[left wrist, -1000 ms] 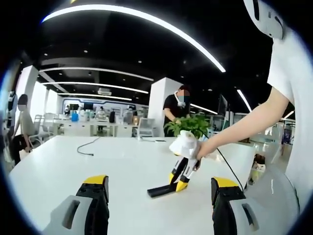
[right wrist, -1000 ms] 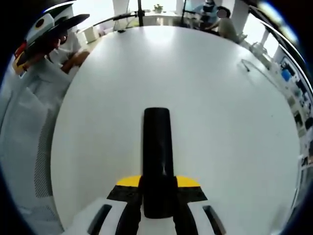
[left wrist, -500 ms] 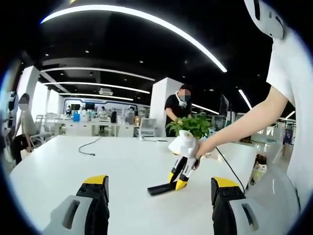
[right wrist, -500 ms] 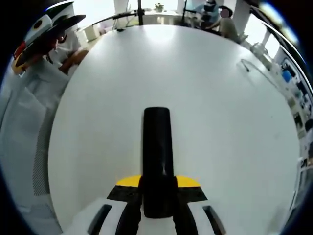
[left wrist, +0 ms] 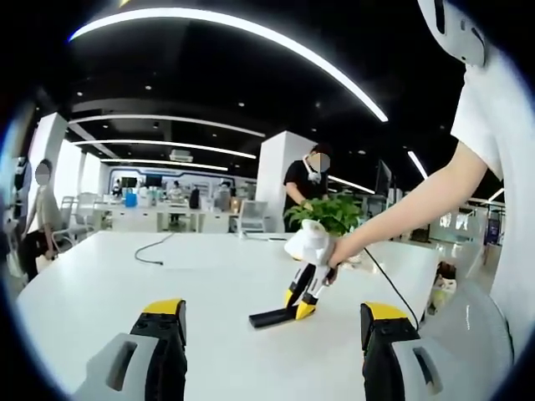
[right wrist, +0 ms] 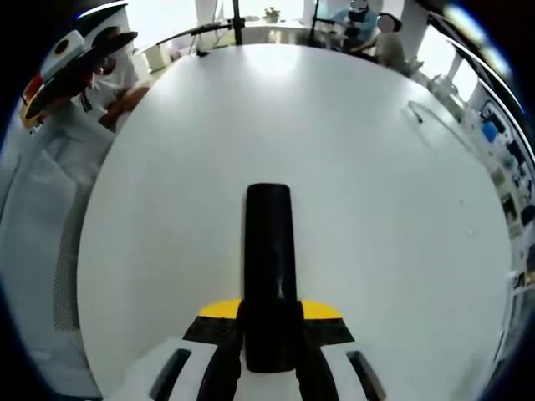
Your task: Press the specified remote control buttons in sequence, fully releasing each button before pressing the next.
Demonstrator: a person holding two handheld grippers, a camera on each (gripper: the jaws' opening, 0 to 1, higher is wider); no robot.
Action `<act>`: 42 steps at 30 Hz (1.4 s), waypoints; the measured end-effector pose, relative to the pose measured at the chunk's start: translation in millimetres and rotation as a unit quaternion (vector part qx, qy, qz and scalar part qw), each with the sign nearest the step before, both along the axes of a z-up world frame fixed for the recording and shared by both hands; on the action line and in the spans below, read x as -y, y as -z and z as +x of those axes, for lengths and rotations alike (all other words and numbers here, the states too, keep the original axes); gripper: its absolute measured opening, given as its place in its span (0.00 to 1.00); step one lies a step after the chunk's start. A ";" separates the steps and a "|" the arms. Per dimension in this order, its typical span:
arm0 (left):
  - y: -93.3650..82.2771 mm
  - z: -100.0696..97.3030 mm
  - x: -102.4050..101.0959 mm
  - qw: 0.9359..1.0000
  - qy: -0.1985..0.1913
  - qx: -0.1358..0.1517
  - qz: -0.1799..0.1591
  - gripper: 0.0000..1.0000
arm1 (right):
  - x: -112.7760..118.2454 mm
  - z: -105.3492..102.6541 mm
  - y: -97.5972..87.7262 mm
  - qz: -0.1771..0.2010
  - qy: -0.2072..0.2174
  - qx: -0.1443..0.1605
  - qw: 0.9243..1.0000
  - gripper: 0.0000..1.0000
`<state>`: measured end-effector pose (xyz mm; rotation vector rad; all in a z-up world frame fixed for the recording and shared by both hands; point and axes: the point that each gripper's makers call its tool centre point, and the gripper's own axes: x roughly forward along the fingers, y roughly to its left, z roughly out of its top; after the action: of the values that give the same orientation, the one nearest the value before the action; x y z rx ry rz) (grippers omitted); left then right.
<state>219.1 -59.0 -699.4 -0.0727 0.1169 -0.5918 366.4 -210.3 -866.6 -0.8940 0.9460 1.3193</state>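
Right claw (right wrist: 269, 330): closed on the near end of the remote control (right wrist: 269, 251), jaws tight against both its sides; seen from outside in the left gripper view (left wrist: 303, 294), tipped steeply down toward the worktop (left wrist: 125, 284).
Left claw (left wrist: 266, 351): wide apart, holding nothing, jaws rising at the bottom of its own view; also visible at the upper left of the right gripper view (right wrist: 58, 79), well apart from the remote.
Remote control: long, black, gripped at one end; far end low over the white worktop or resting on it, contact impossible to tell. Face toward the right gripper camera plain black, no buttons made out.
Task progress: judged early. No press under way, nothing near any button, no sign of a press done. Probably all of the sequence left: steady the remote, bring the free claw across, press and release each button in turn.
Left gripper view alone: side-on slope of the remote, the hand (left wrist: 338, 251) and bare forearm on the right claw, a potted plant (left wrist: 322, 213) behind, a black cable (left wrist: 155, 251) on the far worktop, a standing person, desks and ceiling lights.
Right gripper view alone: remote seen lengthwise from above, broad bare worktop (right wrist: 359, 167) all round it, worktop edge on the left.
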 end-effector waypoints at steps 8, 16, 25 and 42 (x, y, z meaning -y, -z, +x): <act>0.3 0.5 -0.5 1.000 -0.002 0.000 0.000 0.89 | -0.3 4.1 0.4 -0.003 0.002 0.000 1.000 0.21; 0.6 1.5 -2.6 1.000 -0.007 -0.001 0.000 0.89 | 1.2 4.4 0.0 -0.007 0.028 0.007 1.000 0.22; 1.5 1.9 -3.1 1.000 -0.009 -0.003 0.002 0.89 | -1.2 4.3 -3.4 0.010 0.047 0.016 0.999 0.22; 4.8 1.7 -0.2 1.000 -0.004 -0.009 0.008 0.90 | -6.9 11.2 -38.7 0.146 0.173 0.063 0.972 0.43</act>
<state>220.7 -58.7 -704.2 -0.0619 0.1384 -0.5826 377.6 -203.4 -827.9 -0.5501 0.7444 1.0540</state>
